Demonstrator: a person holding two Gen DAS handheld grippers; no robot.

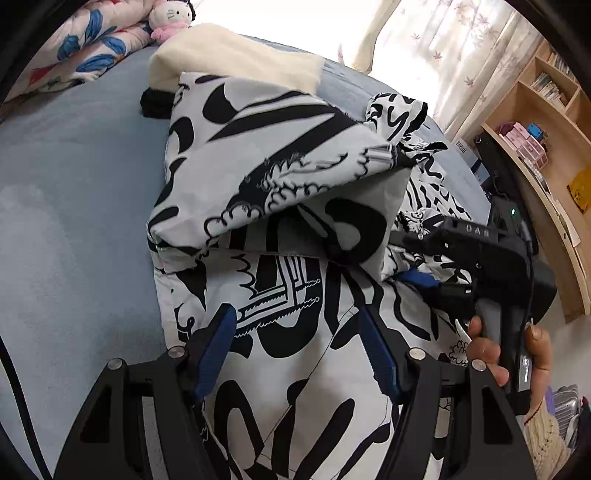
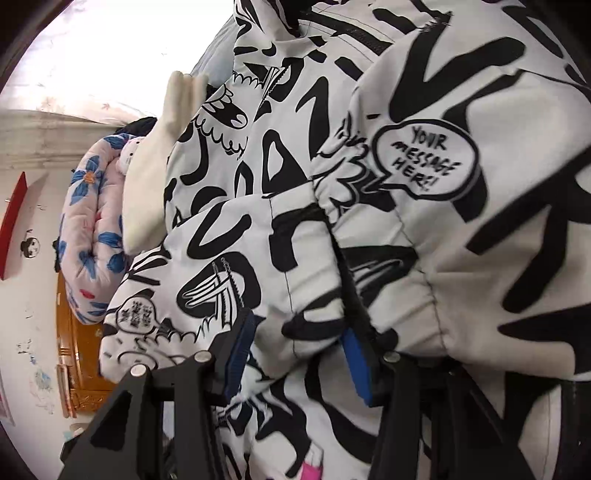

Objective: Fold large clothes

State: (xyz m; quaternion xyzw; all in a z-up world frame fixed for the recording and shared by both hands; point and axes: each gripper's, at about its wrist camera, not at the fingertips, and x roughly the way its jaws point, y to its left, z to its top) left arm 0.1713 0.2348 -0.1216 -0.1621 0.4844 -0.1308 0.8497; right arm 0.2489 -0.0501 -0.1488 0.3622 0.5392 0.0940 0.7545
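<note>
Jacket lay on blue bed, far part folded toward us. Left tongs stood wide, empty, above near fabric. Right tongs stood narrow with a bunched fold between the fingers; firm grip we could not confirm. We judged mid-fold; next move: carry the fold over, flatten.

1. A bed with a blue sheet spread out beyond the left fingers' tips and off to their left.
2. Far ahead of those tips a window glared white — a pale curtain with a leaf print hung ahead and to the right.
3. Well to the right of them stood a light wooden bookshelf, holding books and small boxes.
4. Left of the right fingers ran a white, scuffed wall, a red strip fixed on it.
5. Beside that wall — an orange-brown wooden headboard.
</note>
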